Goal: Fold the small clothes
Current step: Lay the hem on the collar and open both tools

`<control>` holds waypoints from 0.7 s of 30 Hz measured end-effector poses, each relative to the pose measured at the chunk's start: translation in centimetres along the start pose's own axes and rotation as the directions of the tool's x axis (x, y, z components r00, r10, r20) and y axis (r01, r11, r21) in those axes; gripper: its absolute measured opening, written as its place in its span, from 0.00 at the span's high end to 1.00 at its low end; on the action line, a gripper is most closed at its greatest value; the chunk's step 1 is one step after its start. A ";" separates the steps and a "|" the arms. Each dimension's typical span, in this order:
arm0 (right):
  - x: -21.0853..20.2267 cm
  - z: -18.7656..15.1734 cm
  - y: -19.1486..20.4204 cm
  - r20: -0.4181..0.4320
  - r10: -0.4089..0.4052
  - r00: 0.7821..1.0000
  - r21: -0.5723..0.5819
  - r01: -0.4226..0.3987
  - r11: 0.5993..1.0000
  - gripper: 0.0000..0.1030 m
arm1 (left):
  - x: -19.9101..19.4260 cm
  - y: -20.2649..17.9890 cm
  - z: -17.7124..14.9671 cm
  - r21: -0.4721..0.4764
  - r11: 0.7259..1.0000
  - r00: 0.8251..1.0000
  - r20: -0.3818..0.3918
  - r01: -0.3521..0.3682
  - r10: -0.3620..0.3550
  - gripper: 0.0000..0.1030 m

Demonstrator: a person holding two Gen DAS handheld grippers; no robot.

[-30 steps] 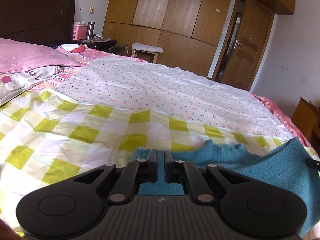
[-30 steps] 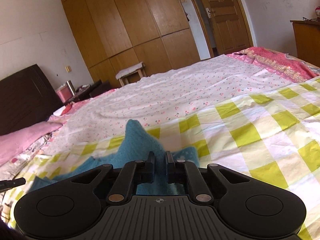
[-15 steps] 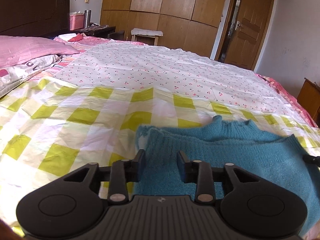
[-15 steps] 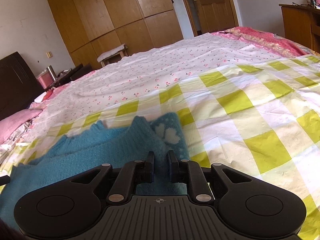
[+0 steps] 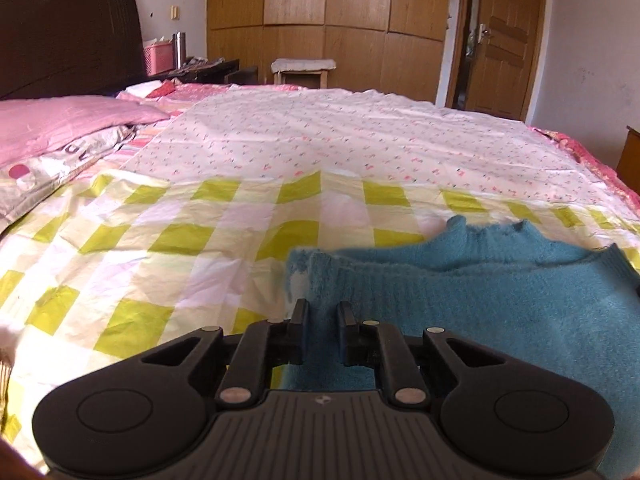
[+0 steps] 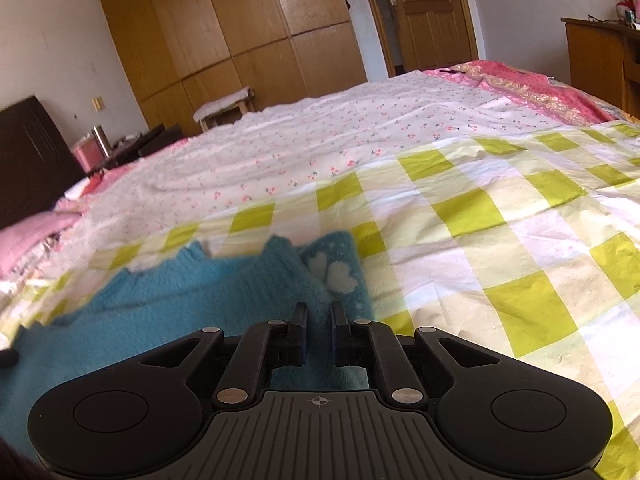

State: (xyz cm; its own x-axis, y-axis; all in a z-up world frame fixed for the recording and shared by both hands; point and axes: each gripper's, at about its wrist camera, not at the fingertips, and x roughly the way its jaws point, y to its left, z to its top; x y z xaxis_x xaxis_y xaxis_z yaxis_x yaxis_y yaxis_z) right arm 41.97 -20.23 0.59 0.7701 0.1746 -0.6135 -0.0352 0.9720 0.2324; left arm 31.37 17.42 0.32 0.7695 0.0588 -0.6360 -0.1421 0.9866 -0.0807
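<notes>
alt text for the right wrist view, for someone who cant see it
Black tongs at the bottom of the frame are closed on the near edge of a fuzzy teal sweater lying on a bed. A pale heart motif shows just beyond the tips, and a yellow-green checked sheet spreads right, with wooden wardrobes behind.

Left gripper, right gripper: black, ribbed housing, silver pivot pins (round side discs).

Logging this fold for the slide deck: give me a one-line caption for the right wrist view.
Right tongs shut on the folded blue sweater lying on the green-checked sheet.
</notes>
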 end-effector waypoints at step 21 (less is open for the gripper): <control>-3.5 -1.0 2.4 0.002 0.008 1.000 -0.095 -0.008 0.995 0.62 | -4.7 0.4 -2.7 -0.025 1.000 1.000 -0.016 0.016 -0.016 0.55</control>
State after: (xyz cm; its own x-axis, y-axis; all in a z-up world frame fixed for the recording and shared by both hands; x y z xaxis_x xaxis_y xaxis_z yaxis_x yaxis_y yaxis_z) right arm 38.57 -18.34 2.50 0.7713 0.1822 -0.6098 -0.1016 0.9811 0.1645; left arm 26.02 17.13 1.14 0.7615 0.0404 -0.6469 -0.1452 0.9833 -0.1096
